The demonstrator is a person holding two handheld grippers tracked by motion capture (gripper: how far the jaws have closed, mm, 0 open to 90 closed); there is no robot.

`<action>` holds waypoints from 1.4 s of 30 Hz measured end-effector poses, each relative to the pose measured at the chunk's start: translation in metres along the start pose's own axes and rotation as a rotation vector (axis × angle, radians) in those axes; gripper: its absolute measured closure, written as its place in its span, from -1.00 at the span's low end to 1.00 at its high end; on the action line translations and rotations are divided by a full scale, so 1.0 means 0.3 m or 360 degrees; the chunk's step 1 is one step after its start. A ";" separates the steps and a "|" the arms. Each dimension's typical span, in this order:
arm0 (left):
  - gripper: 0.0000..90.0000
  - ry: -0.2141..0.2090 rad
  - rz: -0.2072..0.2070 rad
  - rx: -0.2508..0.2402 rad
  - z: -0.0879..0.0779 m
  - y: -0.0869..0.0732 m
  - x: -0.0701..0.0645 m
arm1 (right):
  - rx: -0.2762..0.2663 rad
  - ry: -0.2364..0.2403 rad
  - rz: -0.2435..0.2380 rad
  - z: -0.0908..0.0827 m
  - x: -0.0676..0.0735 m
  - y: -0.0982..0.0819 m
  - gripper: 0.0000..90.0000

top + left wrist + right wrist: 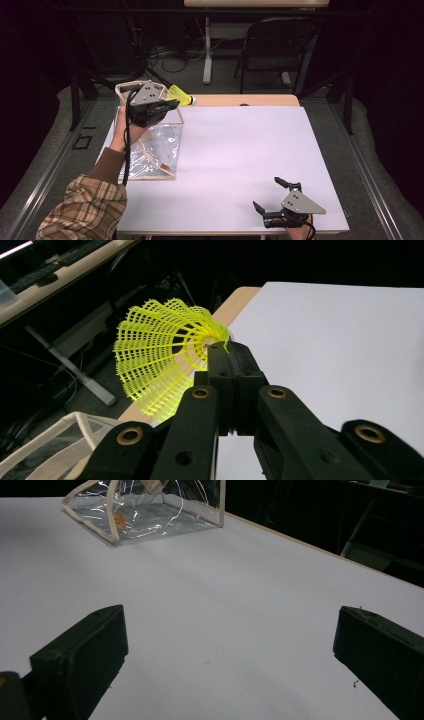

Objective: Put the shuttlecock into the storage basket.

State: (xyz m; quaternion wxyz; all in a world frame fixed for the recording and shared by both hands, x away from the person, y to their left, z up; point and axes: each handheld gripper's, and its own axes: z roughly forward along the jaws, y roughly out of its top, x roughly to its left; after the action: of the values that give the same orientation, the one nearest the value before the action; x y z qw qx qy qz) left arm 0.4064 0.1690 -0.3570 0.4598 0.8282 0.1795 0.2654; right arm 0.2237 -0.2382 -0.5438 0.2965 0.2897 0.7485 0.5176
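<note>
left hand-held gripper [225, 352] clamped on yellow shuttlecock [160, 352] cork, at 11 o'clock above clear pouch [157, 145] | right hand-held gripper [272, 197] wide, idle at 5 o'clock on counter [240, 150] | risk: thin pinch slips, shuttlecock falls outside pouch mouth

The left gripper [227, 357] is covering the cork end of the yellow shuttlecock [160, 355] between its closed jaws. The clear bag [157, 145] is sitting partly under that hand, its near wall hiding behind the wrist. The right gripper [270, 195] is running off the bottom edge, its hand barely showing. Something small and orange inside the bag is too blurred to make out.
</note>
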 end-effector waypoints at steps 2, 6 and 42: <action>1.00 0.0009 -0.0005 0.0000 -0.005 -0.002 0.007 | 0.0000 0.0000 0.0000 0.000 0.000 0.000 -0.99; 1.00 0.0031 -0.0020 -0.0003 -0.013 -0.007 0.019 | 0.0000 -0.0001 0.0000 0.000 0.000 0.000 -0.99; 1.00 0.0210 -0.0102 -0.0044 -0.093 -0.041 0.104 | 0.0003 -0.0004 0.0005 0.001 0.000 -0.001 -0.98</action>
State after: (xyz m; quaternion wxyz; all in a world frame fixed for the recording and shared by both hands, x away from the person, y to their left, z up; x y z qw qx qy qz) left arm 0.4136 0.2107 -0.3469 0.4665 0.7964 0.2322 0.3071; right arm 0.2240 -0.2381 -0.5440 0.2964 0.2917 0.7482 0.5170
